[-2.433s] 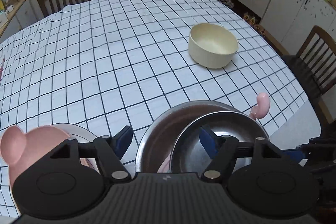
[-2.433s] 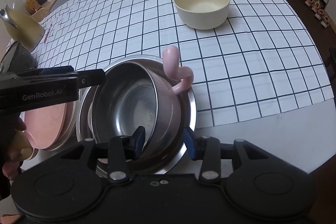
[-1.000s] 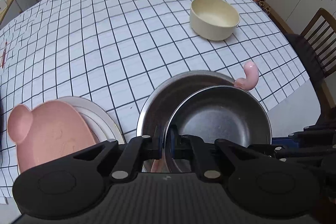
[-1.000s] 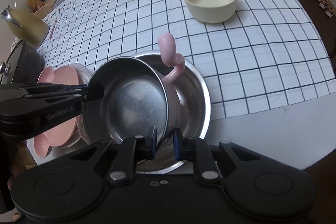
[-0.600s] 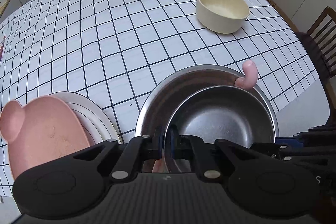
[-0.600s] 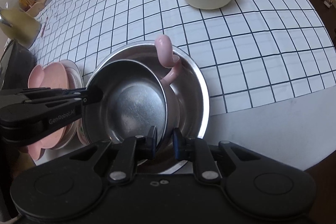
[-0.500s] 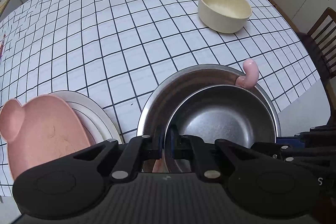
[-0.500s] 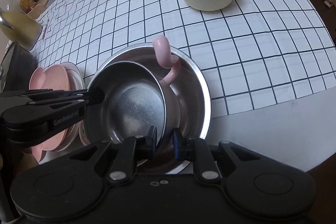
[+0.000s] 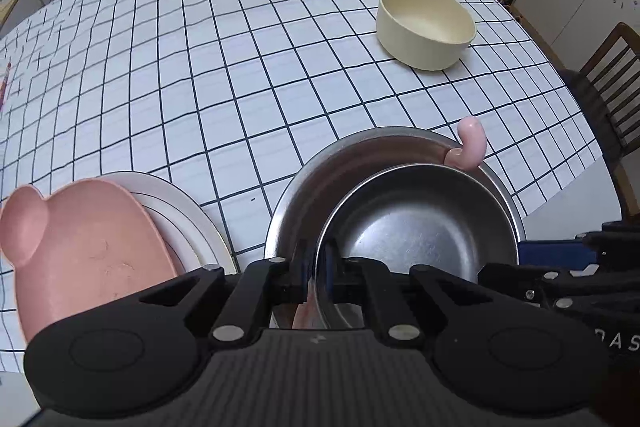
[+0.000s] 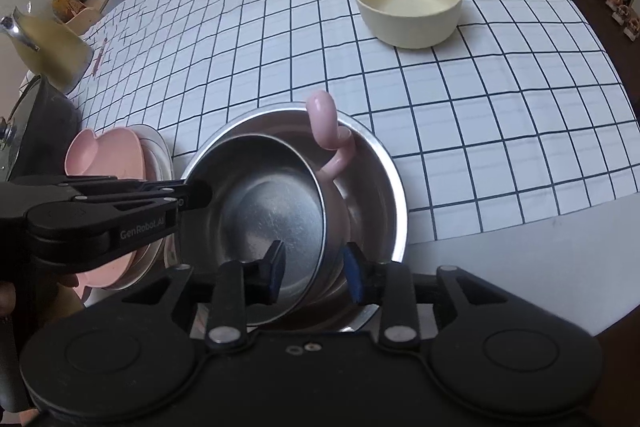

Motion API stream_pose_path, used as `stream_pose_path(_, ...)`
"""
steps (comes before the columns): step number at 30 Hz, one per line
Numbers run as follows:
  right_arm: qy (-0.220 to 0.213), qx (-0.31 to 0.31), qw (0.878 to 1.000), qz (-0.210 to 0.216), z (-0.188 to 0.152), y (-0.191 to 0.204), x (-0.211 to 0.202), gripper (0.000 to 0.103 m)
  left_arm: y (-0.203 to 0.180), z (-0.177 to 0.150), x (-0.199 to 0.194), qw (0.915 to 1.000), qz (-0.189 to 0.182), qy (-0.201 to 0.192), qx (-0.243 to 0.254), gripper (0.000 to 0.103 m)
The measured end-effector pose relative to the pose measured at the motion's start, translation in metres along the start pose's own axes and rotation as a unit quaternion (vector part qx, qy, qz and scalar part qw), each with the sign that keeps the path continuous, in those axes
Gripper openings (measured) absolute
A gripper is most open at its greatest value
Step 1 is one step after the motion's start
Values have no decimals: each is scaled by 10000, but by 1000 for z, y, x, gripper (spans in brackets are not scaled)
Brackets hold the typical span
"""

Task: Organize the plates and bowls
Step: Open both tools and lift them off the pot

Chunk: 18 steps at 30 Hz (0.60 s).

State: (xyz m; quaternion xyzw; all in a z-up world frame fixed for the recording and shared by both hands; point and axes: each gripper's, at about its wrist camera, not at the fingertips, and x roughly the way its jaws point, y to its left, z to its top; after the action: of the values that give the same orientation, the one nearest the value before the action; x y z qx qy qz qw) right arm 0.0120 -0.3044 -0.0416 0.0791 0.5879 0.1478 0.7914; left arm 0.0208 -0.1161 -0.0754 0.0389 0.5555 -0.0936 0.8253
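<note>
Since a second ago my right tongs (image 10: 313, 269) have let go of the small steel bowl (image 10: 260, 215): the two blue-padded tips, then pinched on its near rim, now stand apart on either side of that rim, and they are opening further. The rim sits between them, but the pads no longer press on it.

My left tongs (image 9: 318, 263) are clenched on the same bowl's rim at the opposite side; in the left view the thin steel edge runs up between the closed tips. From the right view this gripper reaches in from the left, its tip at the rim.

That small steel bowl (image 9: 416, 223) sits nested inside a pink bowl, whose curled pink handle (image 10: 326, 131) rises at the far side, and both rest inside the large steel bowl (image 10: 380, 195) near the front edge of the tabletop (image 10: 500, 267). Just left of this stack, a pink plate with an ear-shaped bump (image 9: 80, 247) lies on a white plate (image 9: 188, 215). A cream bowl (image 9: 426, 27) stands alone well apart, farther back on the checked tablecloth (image 9: 200, 67).
</note>
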Motion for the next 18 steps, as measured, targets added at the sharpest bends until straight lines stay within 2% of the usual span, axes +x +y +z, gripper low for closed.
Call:
stream_pose_path(5, -151, -84, 9998, 23, 0, 2, -11, 40, -1, 0, -18, 9998, 25, -180, 58, 8)
stream_pose_path(13, -486, -310, 9983, -31, 9, 6, -33, 50, -4, 13, -52, 9978, -169, -637, -11, 11)
stream_pose_path(15, -576, -332, 9978, -31, 13, 5, -38, 52, -7, 18, -59, 9969, -194, -759, -29, 18)
stream_pose_path(17, -663, -342, 9972, -36, 18, 3, -43, 55, -8, 22, -65, 9958, -240, -882, -80, 43)
stream_pose_path(18, -706, -345, 9969, -39, 21, 2, -46, 57, -9, 25, -68, 9950, -258, -960, -112, 52)
